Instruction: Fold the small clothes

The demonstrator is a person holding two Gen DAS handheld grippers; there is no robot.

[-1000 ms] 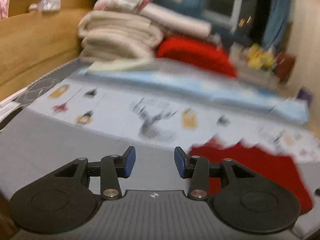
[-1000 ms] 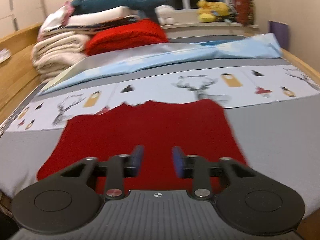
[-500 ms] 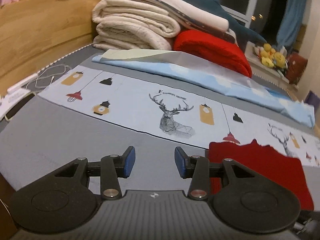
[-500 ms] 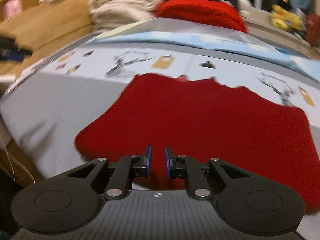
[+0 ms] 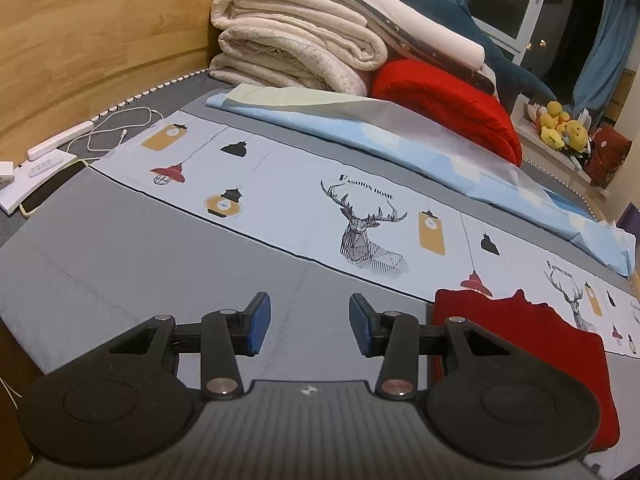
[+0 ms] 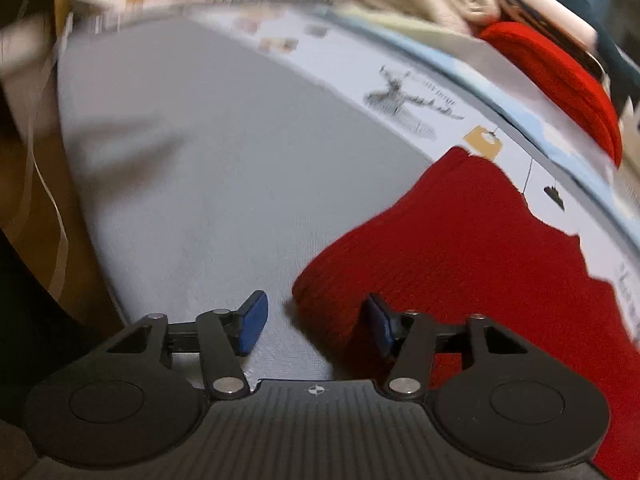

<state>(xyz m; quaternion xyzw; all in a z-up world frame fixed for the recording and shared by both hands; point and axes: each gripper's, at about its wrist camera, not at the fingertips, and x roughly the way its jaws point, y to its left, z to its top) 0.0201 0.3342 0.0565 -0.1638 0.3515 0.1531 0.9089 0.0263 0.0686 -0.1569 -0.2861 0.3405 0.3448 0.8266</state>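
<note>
A red knitted garment (image 6: 472, 248) lies flat on the grey bed sheet (image 6: 200, 168). My right gripper (image 6: 314, 322) is open, low over the sheet, with the garment's near left corner between its blue pads; nothing is gripped. In the left wrist view the same garment (image 5: 520, 344) lies at the lower right, partly hidden behind the gripper body. My left gripper (image 5: 310, 326) is open and empty over bare grey sheet, to the left of the garment.
A printed strip with deer and lamps (image 5: 360, 216) crosses the bed. Folded blankets (image 5: 296, 40), a red cushion (image 5: 448, 100) and a light blue sheet (image 5: 400, 148) lie behind. A wooden headboard (image 5: 88, 48), cable (image 5: 116, 128) and phone (image 5: 48, 188) are at the left.
My right gripper has opened wide and swung left to the garment's near left corner. My left gripper stayed open and its view barely shifted.
</note>
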